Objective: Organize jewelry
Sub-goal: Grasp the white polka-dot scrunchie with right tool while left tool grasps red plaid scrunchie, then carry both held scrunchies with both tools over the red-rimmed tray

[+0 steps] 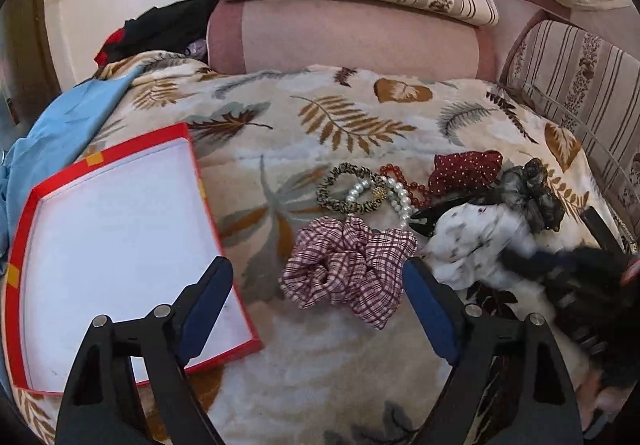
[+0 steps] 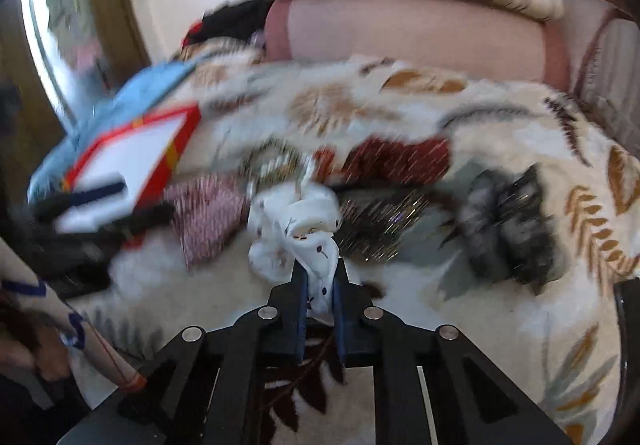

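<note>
The right gripper [image 2: 319, 297], bottom centre of its view, has its jaws clamped on the white scrunchie [image 2: 296, 229]; the left gripper [image 1: 318, 285] is spread wide above the checked scrunchie [image 1: 348, 265], the red box [image 1: 120, 245] at lower left.

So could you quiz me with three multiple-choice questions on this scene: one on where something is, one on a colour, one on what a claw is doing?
1. Where is the box relative to the checked scrunchie?
A. left of it
B. right of it
C. on top of it

2. What colour is the box's rim?
A. green
B. red
C. black

3. What is the right claw doing?
A. hanging open
B. gripping the box
C. gripping the white scrunchie

Answers: 1 A, the box lies left in the left view. 2 B, red with orange patches. 3 C, white cloth sits pinched between its fingers.
</note>
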`<state>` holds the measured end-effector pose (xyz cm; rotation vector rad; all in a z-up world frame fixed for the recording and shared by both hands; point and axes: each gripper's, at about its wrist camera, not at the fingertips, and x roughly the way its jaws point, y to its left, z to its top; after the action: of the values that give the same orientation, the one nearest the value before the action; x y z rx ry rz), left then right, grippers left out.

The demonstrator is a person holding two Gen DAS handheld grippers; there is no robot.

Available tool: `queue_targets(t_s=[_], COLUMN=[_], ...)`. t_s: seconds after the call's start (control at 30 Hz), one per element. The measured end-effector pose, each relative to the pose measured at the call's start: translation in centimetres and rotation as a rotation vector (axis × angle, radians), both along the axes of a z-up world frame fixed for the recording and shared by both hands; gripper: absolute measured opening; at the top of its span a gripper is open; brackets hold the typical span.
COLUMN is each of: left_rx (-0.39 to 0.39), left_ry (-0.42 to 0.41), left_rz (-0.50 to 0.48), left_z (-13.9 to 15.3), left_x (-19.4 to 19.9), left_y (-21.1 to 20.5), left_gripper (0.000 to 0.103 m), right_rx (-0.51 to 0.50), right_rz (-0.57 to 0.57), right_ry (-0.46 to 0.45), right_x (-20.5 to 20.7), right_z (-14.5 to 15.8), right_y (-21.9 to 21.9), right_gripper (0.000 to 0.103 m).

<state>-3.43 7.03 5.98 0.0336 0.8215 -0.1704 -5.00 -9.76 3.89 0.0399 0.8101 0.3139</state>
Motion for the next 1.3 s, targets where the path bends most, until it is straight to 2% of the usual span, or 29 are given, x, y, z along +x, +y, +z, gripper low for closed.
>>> queue_targets(t_s=[0.07,0.17,0.2,0.23,0.3,0.37,0.43,0.47,0.53,0.6,0.67,0.73,0.8,0.83,0.9,0.97,1.07,1.17,1.3], left_rx=[-0.001,0.027,0.048,0.076,0.106,0.125,0.123,0.102,0.077,0.046,0.010,-0.009,-0.019,-0.022,-0.026,-0.026,-0.034,-0.035,-0.036], left_ry=[0.025,0.054,0.057,0.069,0.092,0.075,0.053,0.041,0.027,-0.002,-0.022,-0.042,-0.048,-0.047,-0.045,-0.053,-0.070,-0.085,-0.095], left_rz=[-0.011,-0.036,-0.038,-0.042,-0.045,-0.030,-0.037,-0.035,-0.030,-0.023,-0.018,-0.009,-0.006,-0.006,-0.009,-0.014,-0.015,-0.016,-0.011], left_z=[-0.6,-1.6,-2.0,-2.6,-3.6,-4.0,-3.7,-3.4,-2.8,-1.9,-1.1,-0.4,-0.2,-0.1,-0.1,0.0,0.3,0.6,0.9], left_x=[0.8,1.7,2.0,2.3,2.9,2.9,2.6,2.3,2.1,1.8,1.5,1.4,1.4,1.3,1.3,1.2,0.8,0.6,0.6], left_y=[-0.6,-2.0,-2.5,-3.2,-3.8,-3.8,-3.8,-3.5,-3.0,-2.2,-1.5,-1.0,-0.8,-0.8,-0.8,-0.7,-0.5,-0.4,-0.3], left_gripper=[0.086,0.085,0.075,0.060,0.042,0.036,0.018,0.016,0.015,0.015,0.015,0.015,0.015,0.015,0.015,0.015,0.015,0.015,0.015], right_rx=[0.040,0.110,0.129,0.145,0.167,0.174,0.178,0.176,0.167,0.182,0.145,0.091,0.027,0.007,-0.027,-0.028,0.025,0.147,0.229], right_rz=[-0.037,-0.076,-0.085,-0.092,-0.100,-0.102,-0.089,-0.083,-0.068,-0.033,0.009,0.031,0.046,0.048,0.063,0.046,0.017,0.001,-0.007], right_ry=[-0.037,-0.047,-0.049,-0.055,-0.072,-0.088,-0.083,-0.075,-0.049,-0.032,-0.038,-0.058,-0.057,-0.044,0.030,0.047,-0.015,-0.048,-0.075], right_x=[-0.7,-1.0,-1.0,-1.1,-1.1,-1.3,-1.2,-1.2,-1.0,-0.9,-1.2,-1.4,-1.1,-0.7,0.4,0.5,-0.2,-0.7,-1.1], right_z=[1.0,1.6,1.8,2.0,2.5,2.9,2.9,2.8,2.5,2.1,2.0,1.8,1.1,0.6,-1.0,-1.7,-0.1,1.2,2.1], right_y=[-1.3,-2.9,-3.3,-3.6,-4.0,-4.0,-3.7,-3.6,-3.2,-2.7,-1.6,-0.6,0.6,0.9,1.7,1.3,0.0,-1.7,-2.8], right_gripper=[0.011,0.011,0.011,0.011,0.011,0.011,0.011,0.011,0.024,0.057,0.070,0.070,0.068,0.063,0.011,0.011,0.010,0.010,0.010])
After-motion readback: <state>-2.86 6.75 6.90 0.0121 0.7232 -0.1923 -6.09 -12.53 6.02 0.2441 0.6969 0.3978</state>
